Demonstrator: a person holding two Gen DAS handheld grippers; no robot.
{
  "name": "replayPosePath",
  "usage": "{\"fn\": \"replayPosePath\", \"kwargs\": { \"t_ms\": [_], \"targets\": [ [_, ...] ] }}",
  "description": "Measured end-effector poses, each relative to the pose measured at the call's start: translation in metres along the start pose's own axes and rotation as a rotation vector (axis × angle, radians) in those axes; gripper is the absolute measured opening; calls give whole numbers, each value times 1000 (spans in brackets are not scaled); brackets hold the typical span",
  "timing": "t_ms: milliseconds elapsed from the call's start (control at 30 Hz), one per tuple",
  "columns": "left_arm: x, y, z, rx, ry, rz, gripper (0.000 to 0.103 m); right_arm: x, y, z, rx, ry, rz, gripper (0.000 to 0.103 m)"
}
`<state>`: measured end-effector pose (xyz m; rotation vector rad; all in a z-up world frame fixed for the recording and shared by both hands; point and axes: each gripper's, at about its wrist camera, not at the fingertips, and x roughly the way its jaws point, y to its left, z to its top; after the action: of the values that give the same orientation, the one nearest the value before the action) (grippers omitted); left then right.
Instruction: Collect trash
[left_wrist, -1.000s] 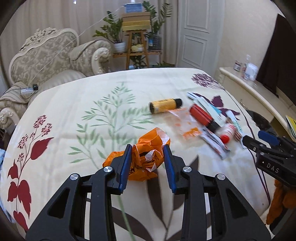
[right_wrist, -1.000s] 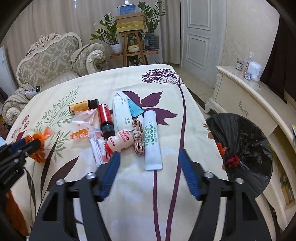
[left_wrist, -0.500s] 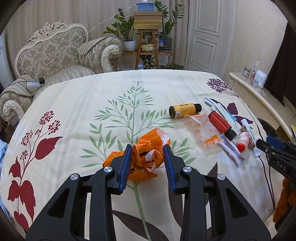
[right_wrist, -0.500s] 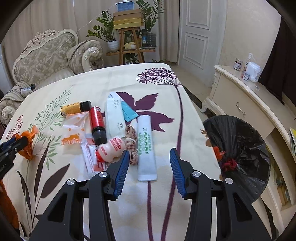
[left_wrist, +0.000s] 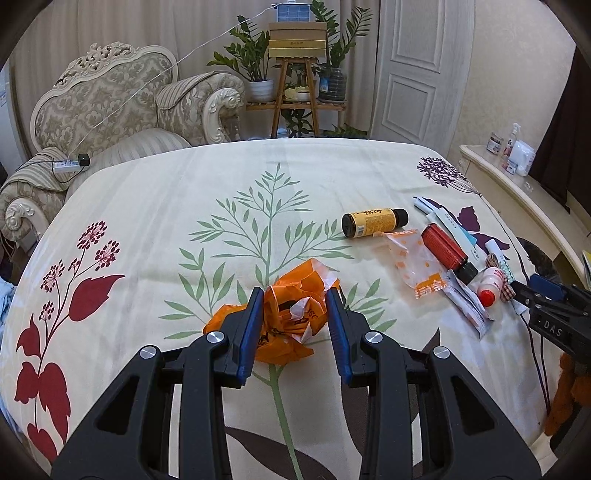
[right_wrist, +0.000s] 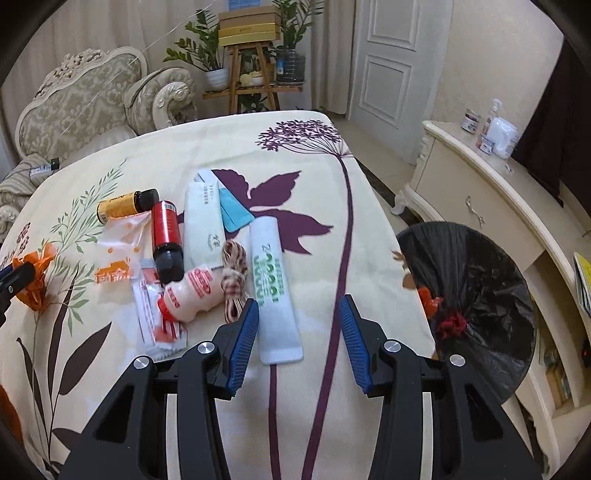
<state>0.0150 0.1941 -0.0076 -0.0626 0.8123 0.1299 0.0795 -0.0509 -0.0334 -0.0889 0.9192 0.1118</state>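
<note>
My left gripper (left_wrist: 293, 325) is shut on a crumpled orange plastic bag (left_wrist: 291, 314), which also shows at the left edge of the right wrist view (right_wrist: 35, 275). My right gripper (right_wrist: 297, 338) is open and empty, its jaws either side of the near end of a white tube with green letters (right_wrist: 275, 291). Left of the tube lie a striped string bundle (right_wrist: 232, 280), a small drink bottle (right_wrist: 192, 291), a red bottle (right_wrist: 167, 236), a yellow bottle (right_wrist: 122, 205), a clear orange wrapper (right_wrist: 120, 251) and white packets (right_wrist: 203, 221). A bin lined with a black bag (right_wrist: 476, 280) stands right of the bed.
Everything lies on a cream floral bedspread (left_wrist: 221, 206). An ornate armchair (left_wrist: 110, 110) and a plant stand (left_wrist: 295, 85) are beyond the bed. A cream dresser (right_wrist: 491, 195) with bottles stands at the right behind the bin.
The left view has swung so the pile of items sits further right. The right gripper narrowed, then widened, and moved forward over the white tube. The left gripper still holds the orange bag.
</note>
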Motion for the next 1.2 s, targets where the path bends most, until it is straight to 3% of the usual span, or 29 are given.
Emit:
{"fn": "replayPosePath", "kwargs": {
  "t_ms": [100,233,300,400,500,733,800,1000,1200],
  "targets": [
    [3,1,0,2,0,2,33,7,4,4,-18,10,-2,46],
    [8,0,2,14,2,3,34,8,8,5,-32,9,20,27],
    [12,-2,2,19,8,3,37,7,10,4,-39,9,24,23],
    [14,-2,0,6,18,-23,38,7,11,4,-35,9,27,23],
    [15,-6,-2,30,12,-13,49,5,9,2,-17,11,36,23],
    [14,-10,-1,29,13,-10,53,2,2,-1,5,9,50,22],
    [8,-6,0,7,2,-13,58,-1,1,-2,8,4,53,22],
    [12,2,-7,23,5,37,69,-4,-4,-4,17,-4,58,22],
    [15,2,-8,62,-9,57,67,-6,-6,-9,22,-2,59,22]
  ]
}}
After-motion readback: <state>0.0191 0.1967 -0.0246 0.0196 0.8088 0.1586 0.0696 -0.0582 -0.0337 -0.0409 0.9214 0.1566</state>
